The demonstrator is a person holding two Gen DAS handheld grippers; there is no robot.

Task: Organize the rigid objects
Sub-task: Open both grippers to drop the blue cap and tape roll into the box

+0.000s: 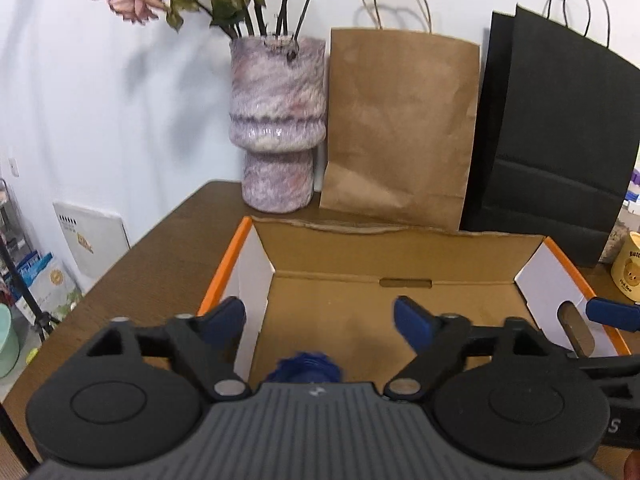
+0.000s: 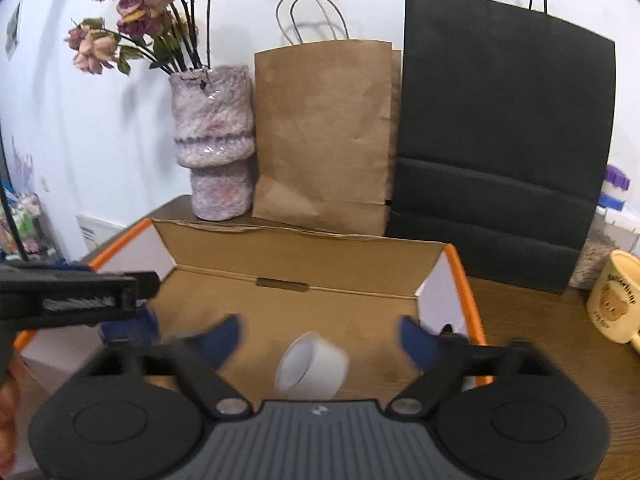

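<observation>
An open cardboard box [image 1: 400, 256] with orange edges sits on the brown table; it also shows in the right wrist view [image 2: 304, 256]. My left gripper [image 1: 320, 316] is open above the box's left half; a dark blue ridged object [image 1: 306, 366] lies in the box just below it, mostly hidden by the gripper body. My right gripper [image 2: 320, 338] is open over the box; a white tape roll [image 2: 312, 366] lies tilted between and below its fingers, untouched. The left gripper's side [image 2: 72, 300] shows at the left of the right wrist view.
Behind the box stand a purple-white vase [image 1: 276, 120] with dried roses, a brown paper bag [image 1: 400, 128] and a black paper bag [image 1: 560, 140]. A cream bear mug [image 2: 616, 304] sits at the right. The table's left edge [image 1: 120, 260] drops to floor clutter.
</observation>
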